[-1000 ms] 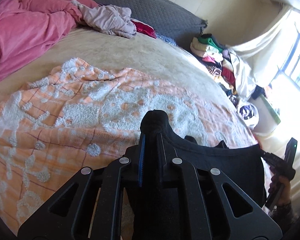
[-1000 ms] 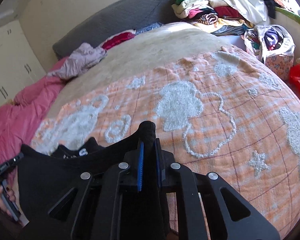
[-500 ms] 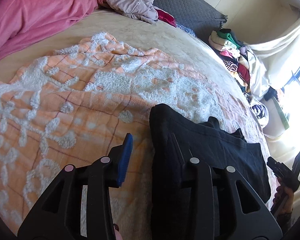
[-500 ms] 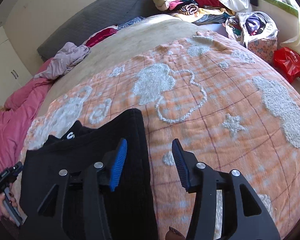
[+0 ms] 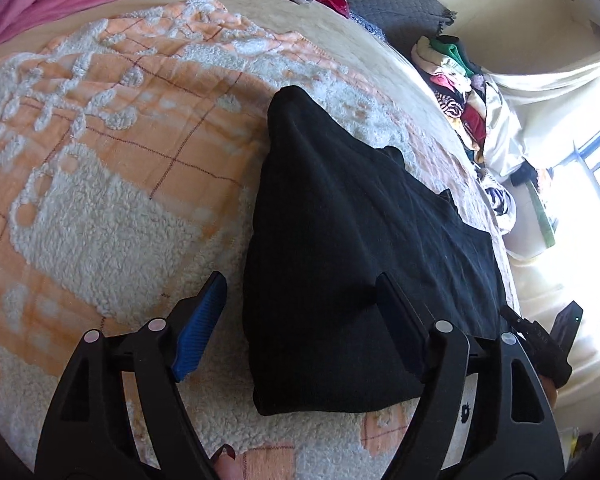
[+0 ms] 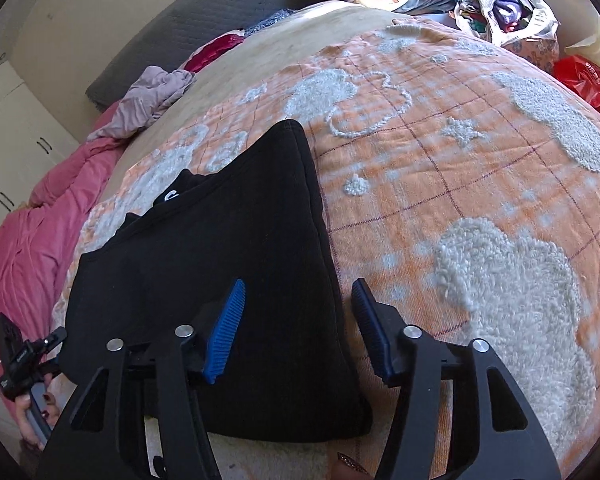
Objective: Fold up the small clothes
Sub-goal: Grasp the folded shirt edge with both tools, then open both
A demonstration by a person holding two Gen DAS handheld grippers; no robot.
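Right now I see a folded black knit garment (image 5: 352, 264) lying flat on an orange blanket with fluffy white tufted shapes (image 5: 112, 184), which covers most of a beige bed (image 6: 260, 46). From the left wrist view, my left gripper (image 5: 300, 320) hangs over the garment's near left corner: its jaws are opening, already well spread, the blue-padded finger (image 5: 198, 330) out over the blanket beside the cloth edge and the other finger over the black fabric, with neither pad pressing on anything. From the right wrist view, my right gripper (image 6: 296, 328) straddles the garment's near right edge; its jaws are closing but a clear gap remains, one blue pad (image 6: 226, 332) above the cloth, the other above the blanket, and I see no grip on the fabric. A white mark (image 6: 172, 196) shows at the garment's far neckline. Beyond the blanket lie a crumpled mauve cloth (image 6: 152, 100), a pink quilt (image 6: 24, 240) along the bed's edge and a grey quilted headboard cushion (image 6: 204, 20). A heap of mixed coloured clothes (image 5: 456, 80) sits past the bed, with a red plastic bag (image 6: 584, 80) near it. Each view catches the other hand's gripper at the frame edge.
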